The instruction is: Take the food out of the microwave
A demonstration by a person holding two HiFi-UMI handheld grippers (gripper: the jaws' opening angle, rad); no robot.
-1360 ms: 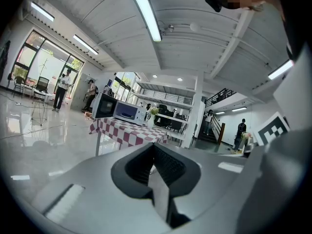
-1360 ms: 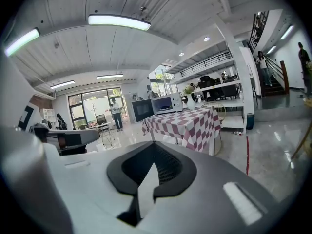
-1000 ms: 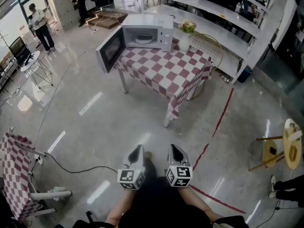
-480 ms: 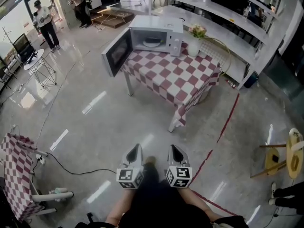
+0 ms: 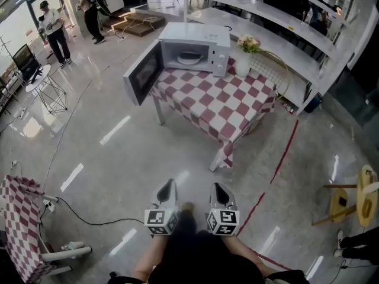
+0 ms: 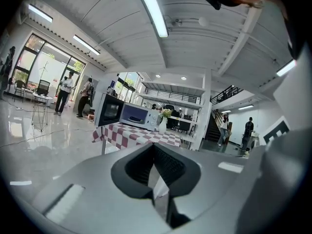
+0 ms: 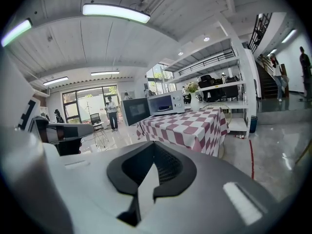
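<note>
A white microwave [image 5: 198,46] stands at the far end of a table under a red-and-white checked cloth [image 5: 222,102]. Its door [image 5: 142,71] hangs open to the left, and a pale plate of food [image 5: 189,57] lies inside. My left gripper [image 5: 167,188] and right gripper [image 5: 218,189] are side by side low in the head view, over bare floor and well short of the table. Both are shut with nothing between the jaws. The left gripper view shows the microwave [image 6: 139,116] far ahead; the right gripper view shows the microwave [image 7: 168,103] behind the table [image 7: 190,126].
A white vase of flowers [image 5: 246,57] stands right of the microwave. A red tape line [image 5: 284,152] runs along the floor by the table. A small checked table [image 5: 18,218] and a cable [image 5: 89,218] are at lower left. People [image 5: 53,31] stand far back left.
The table and microwave have drawn nearer and sit lower in the head view as the person walks toward them. Both grippers stay shut and side by side.
</note>
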